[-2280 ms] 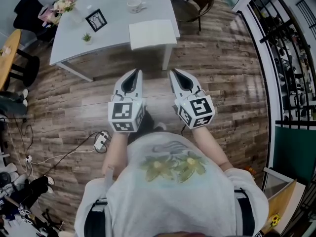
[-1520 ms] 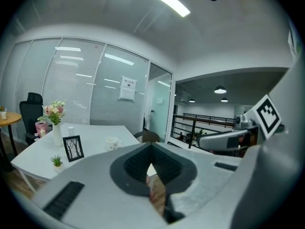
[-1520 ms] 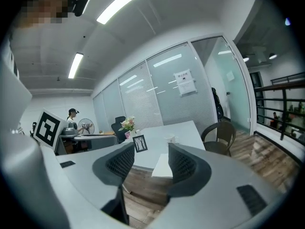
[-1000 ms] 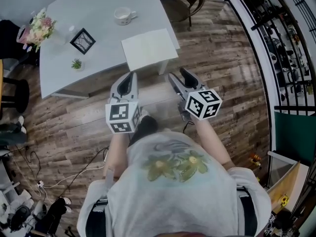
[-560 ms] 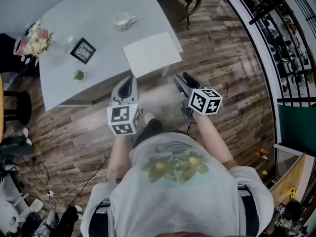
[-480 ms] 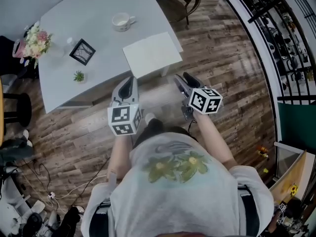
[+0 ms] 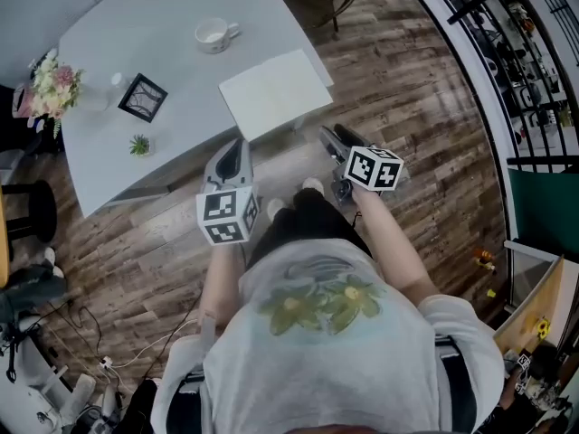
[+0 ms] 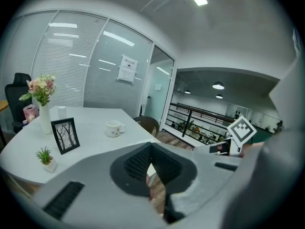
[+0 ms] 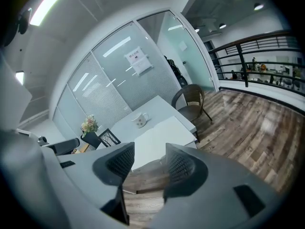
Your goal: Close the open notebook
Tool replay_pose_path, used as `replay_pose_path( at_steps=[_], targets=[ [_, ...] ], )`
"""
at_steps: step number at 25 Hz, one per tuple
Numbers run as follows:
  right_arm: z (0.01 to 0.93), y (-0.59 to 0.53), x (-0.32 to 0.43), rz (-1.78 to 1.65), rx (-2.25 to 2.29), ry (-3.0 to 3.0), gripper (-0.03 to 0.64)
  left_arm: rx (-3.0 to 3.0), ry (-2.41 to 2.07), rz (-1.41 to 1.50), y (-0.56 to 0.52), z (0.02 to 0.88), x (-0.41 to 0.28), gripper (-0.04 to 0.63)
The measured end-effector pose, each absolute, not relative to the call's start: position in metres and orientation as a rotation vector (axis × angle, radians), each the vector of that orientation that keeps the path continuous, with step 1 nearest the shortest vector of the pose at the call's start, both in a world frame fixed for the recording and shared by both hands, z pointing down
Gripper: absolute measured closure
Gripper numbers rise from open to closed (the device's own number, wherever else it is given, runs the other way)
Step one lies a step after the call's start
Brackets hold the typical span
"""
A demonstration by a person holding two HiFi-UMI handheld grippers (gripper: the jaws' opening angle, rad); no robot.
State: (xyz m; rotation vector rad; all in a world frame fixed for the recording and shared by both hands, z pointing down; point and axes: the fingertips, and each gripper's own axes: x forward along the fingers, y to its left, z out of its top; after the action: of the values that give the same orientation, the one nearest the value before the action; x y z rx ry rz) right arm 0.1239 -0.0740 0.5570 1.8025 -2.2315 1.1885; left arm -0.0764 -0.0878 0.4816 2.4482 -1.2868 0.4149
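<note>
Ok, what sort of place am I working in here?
Probably an office, perhaps a mezzanine level: glass partition walls with blinds, a white table with an open notebook, and a black railing.

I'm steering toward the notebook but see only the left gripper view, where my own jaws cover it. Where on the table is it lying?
Observer: The open notebook lies flat at the table's corner nearest the person, on the near side of the mug.
Operator: Is the right hand-held gripper ready?
Observer: The right hand-held gripper has its jaws apart with nothing between them, and it points at the notebook.
Operator: Am I over the table yet?
Observer: No. In the head view the left hand-held gripper sits above the wooden floor, just short of the table edge.
</note>
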Motion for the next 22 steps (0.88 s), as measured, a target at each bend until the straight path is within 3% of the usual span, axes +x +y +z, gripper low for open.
replay_pose_path(
  at_steps=[22],
  targets=[
    [0.653,-0.149,0.183,1.748,1.756,-1.998,0.402,2.356,-1.303,0.486,-0.147,0.505,-0.054,0.592]
  ],
)
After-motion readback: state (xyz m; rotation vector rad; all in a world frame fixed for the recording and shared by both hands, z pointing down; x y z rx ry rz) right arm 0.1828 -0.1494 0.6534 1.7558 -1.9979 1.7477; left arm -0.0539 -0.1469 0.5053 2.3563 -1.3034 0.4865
